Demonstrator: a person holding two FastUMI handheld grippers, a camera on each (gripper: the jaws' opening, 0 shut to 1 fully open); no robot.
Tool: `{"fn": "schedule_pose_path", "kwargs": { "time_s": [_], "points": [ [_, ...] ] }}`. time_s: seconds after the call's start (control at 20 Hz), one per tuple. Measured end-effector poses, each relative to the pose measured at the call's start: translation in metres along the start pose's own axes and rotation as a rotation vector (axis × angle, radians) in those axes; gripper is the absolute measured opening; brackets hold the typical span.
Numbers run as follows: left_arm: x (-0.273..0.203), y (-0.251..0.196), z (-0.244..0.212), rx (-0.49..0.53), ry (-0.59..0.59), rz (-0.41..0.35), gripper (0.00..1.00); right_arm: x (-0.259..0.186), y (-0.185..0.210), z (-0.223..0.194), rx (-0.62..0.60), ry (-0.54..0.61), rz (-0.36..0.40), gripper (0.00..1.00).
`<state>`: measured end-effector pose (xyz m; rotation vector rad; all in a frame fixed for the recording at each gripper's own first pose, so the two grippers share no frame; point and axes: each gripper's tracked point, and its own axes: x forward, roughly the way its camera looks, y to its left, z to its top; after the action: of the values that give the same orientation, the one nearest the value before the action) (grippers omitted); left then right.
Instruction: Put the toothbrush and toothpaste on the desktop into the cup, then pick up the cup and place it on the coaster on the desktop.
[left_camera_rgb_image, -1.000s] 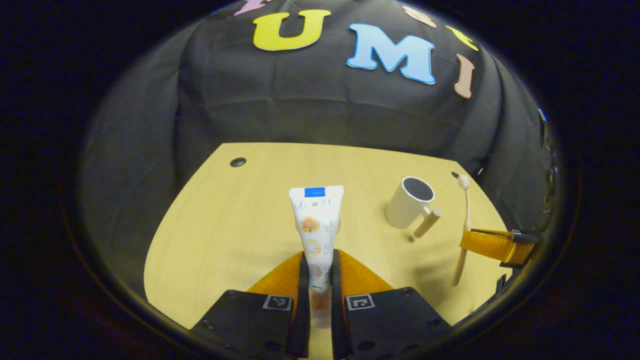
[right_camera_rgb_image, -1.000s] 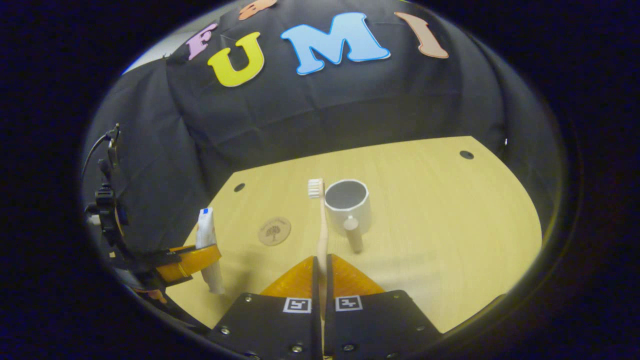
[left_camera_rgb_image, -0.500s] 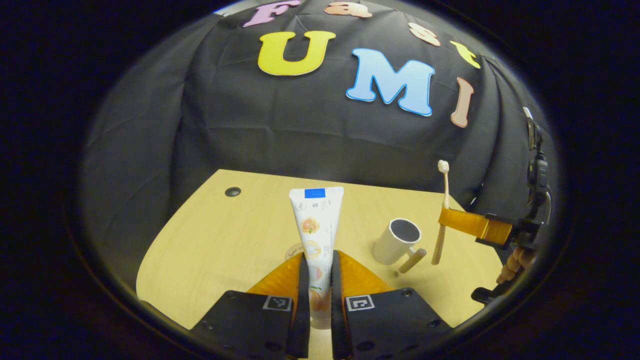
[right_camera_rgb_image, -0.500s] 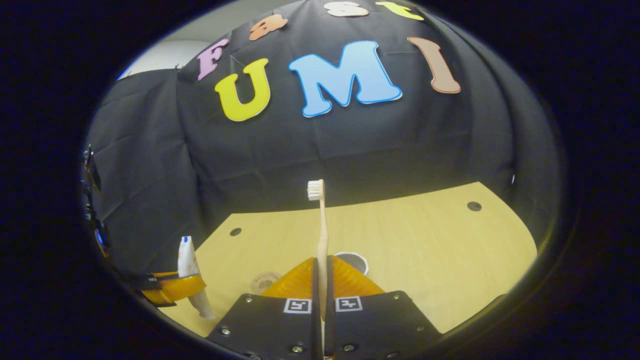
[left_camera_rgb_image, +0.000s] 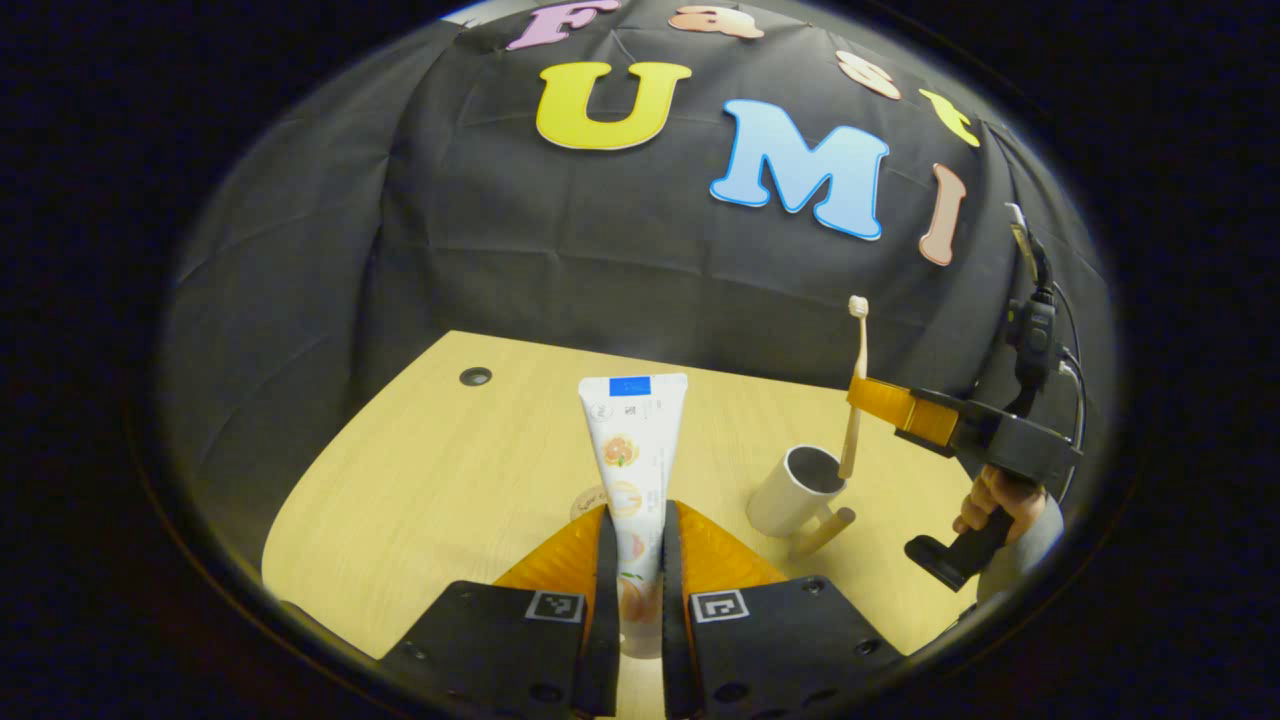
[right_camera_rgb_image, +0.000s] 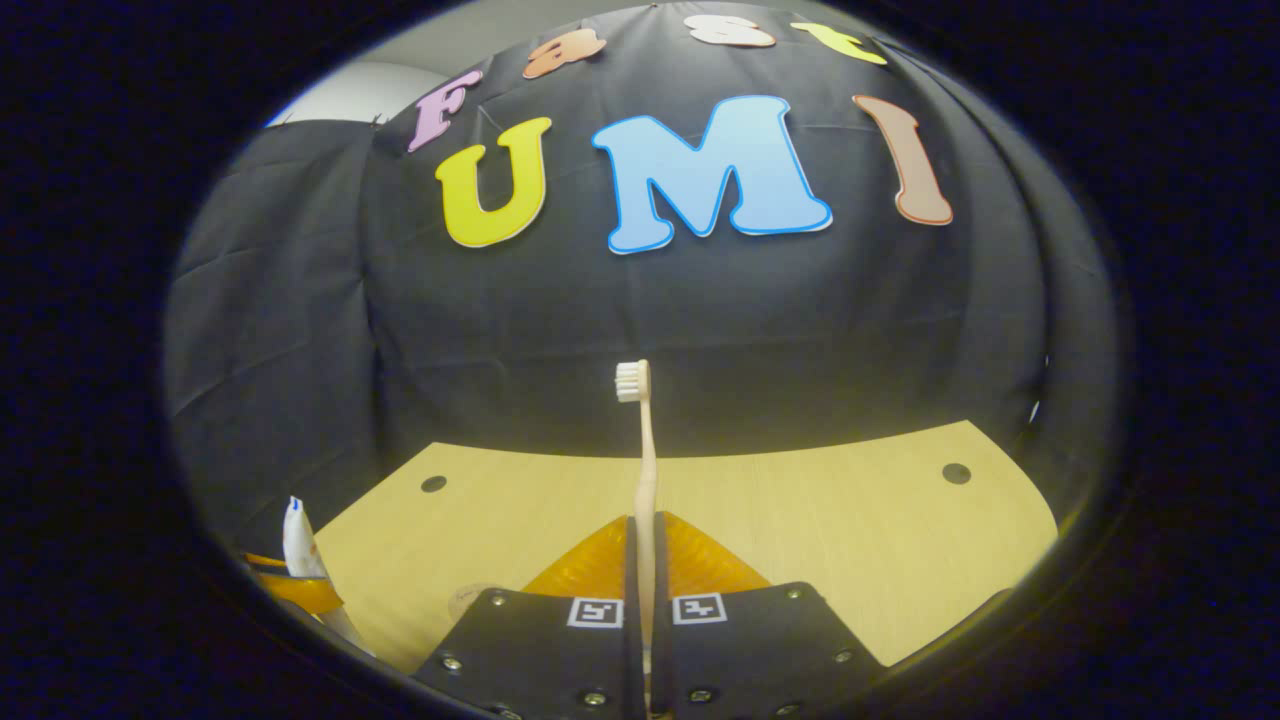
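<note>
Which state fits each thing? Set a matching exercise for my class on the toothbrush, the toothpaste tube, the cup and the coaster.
Things:
1. toothbrush
2. toothpaste tube
3. cup
4. coaster

States:
A. stands on the desktop with its handle toward the camera
B. lies flat on the desktop, partly hidden behind a tube
C. clamped upright in the right gripper, lower end at the cup's mouth
D. clamped in the left gripper, lifted off the desktop

Pairs: 1-C, 2-D, 3-A, 4-B
</note>
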<state>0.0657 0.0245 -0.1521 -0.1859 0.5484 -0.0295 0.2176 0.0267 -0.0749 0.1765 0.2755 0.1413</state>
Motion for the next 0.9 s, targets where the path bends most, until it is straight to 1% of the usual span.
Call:
{"fn": "schedule_pose_path", "kwargs": {
  "time_s": [0.2,0.35,0.4,0.5,0.55,0.65,0.75,0.8,0.85,0.9],
  "points": [
    [-0.001,-0.001,-0.001,-0.014,-0.006,0.021,0.25,0.013,0.002,-0.013,-0.024,0.014,0.021,0.04],
    [-0.003,-0.003,0.000,-0.019,-0.009,0.027,0.25,0.021,0.004,-0.029,-0.028,0.054,0.050,0.04],
    [-0.004,-0.004,-0.001,-0.023,-0.010,0.031,0.23,0.023,0.003,-0.034,-0.032,0.071,0.051,0.04],
    [-0.006,-0.006,-0.003,-0.030,-0.008,0.033,0.25,0.023,0.003,-0.045,-0.035,0.107,0.061,0.05],
    [-0.005,-0.006,-0.001,-0.033,-0.007,0.034,0.25,0.021,0.003,-0.048,-0.038,0.119,0.061,0.07],
    [-0.004,-0.008,-0.001,-0.037,-0.005,0.033,0.25,0.019,0.002,-0.051,-0.052,0.128,0.066,0.10],
    [-0.003,-0.010,-0.002,-0.036,-0.004,0.031,0.25,0.013,0.001,-0.052,-0.066,0.136,0.070,0.13],
    [-0.003,-0.012,-0.001,-0.037,-0.005,0.026,0.23,0.009,0.001,-0.052,-0.068,0.137,0.072,0.16],
    [-0.002,-0.015,0.000,-0.037,-0.006,0.024,0.24,0.004,-0.001,-0.052,-0.070,0.139,0.070,0.24],
    [-0.001,-0.017,0.001,-0.035,-0.007,0.017,0.25,0.000,-0.002,-0.052,-0.071,0.141,0.067,0.31]
  ]
}}
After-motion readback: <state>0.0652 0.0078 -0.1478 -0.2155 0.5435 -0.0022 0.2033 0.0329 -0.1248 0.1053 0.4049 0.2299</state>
